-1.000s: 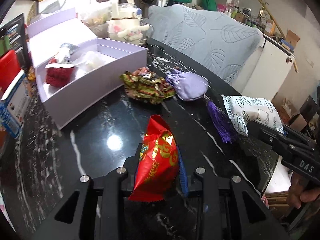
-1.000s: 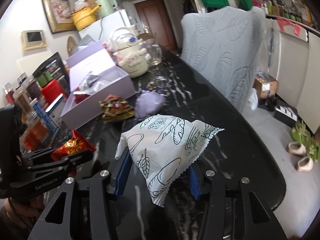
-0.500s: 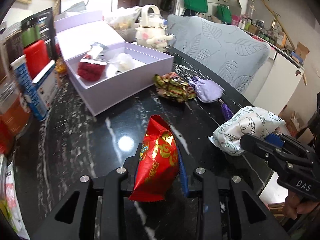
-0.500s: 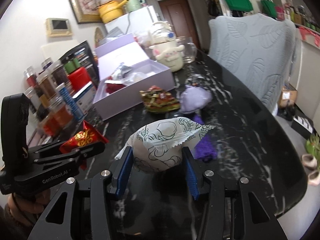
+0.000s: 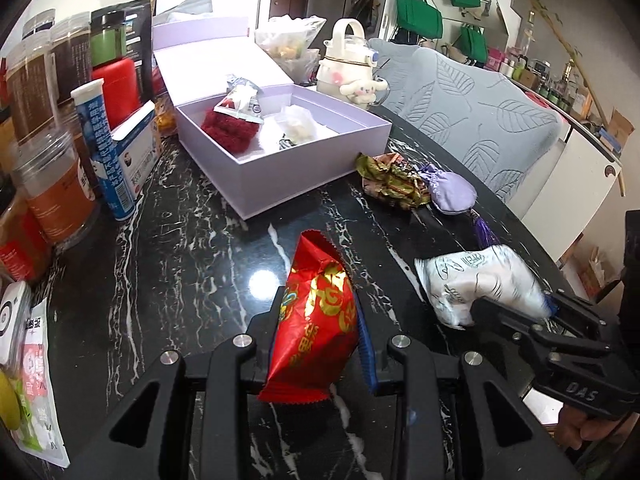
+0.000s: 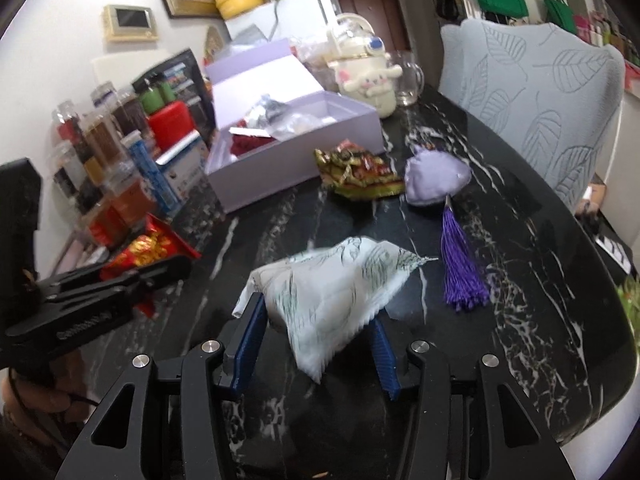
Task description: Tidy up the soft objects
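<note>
My left gripper (image 5: 320, 344) is shut on a red snack packet (image 5: 316, 320) held above the black marble table (image 5: 180, 260); the packet also shows in the right wrist view (image 6: 150, 248). My right gripper (image 6: 316, 340) is shut on a white printed bread packet (image 6: 332, 300), which also shows in the left wrist view (image 5: 476, 284). An open lilac box (image 5: 288, 160) ahead holds a red knitted item (image 5: 230, 128) and small packets. A green-gold candy bag (image 5: 390, 180) and a lilac sachet (image 5: 450, 192) with a purple tassel (image 6: 462, 264) lie beside the box.
Jars, a blue tube (image 5: 106, 152) and a red canister (image 5: 118, 88) crowd the table's left side. A white plush-covered kettle (image 5: 352, 68) and glass jug (image 6: 408, 80) stand behind the box. A grey leaf-patterned chair (image 5: 480, 120) is at the right edge.
Both grippers have drawn back and turned left with their packets; the box and jars now sit more central. The white packet is blurred from motion.
</note>
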`<act>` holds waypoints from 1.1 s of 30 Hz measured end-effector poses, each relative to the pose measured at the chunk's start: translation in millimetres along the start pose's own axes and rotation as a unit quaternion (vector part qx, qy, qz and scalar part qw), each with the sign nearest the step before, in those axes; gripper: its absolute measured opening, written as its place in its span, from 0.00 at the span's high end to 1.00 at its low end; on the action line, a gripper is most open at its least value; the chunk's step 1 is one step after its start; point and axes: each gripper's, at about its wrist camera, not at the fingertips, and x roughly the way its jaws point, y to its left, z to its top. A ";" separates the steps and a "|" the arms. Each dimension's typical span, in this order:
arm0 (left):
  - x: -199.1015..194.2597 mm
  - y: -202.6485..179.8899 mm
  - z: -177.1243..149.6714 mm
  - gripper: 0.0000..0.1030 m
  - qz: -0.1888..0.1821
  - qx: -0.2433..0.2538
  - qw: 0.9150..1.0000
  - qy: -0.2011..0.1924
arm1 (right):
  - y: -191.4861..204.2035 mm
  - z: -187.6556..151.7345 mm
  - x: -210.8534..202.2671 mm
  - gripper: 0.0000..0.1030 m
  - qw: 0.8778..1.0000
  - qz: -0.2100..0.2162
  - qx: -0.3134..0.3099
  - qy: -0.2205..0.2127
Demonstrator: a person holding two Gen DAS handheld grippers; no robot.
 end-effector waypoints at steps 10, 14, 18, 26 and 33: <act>5.2 14.8 6.2 0.71 0.001 -0.013 1.000 0.004 | -1.0 5.4 21.6 0.26 1.000 -0.009 0.013 0.018; 8.1 18.0 7.0 0.71 0.004 -0.015 1.000 0.007 | -5.9 7.8 31.7 0.24 0.999 0.012 0.033 0.025; 11.1 21.8 10.8 0.71 0.005 -0.017 1.000 0.009 | -8.5 9.2 34.0 0.36 0.999 0.022 0.040 0.016; 13.9 25.8 22.1 0.71 0.002 -0.016 1.000 0.004 | -8.3 12.7 34.3 0.49 0.999 0.025 0.033 0.004; 10.4 30.2 33.8 0.71 0.005 -0.014 1.000 -0.006 | -0.4 23.1 30.9 0.49 0.999 0.046 0.020 -0.008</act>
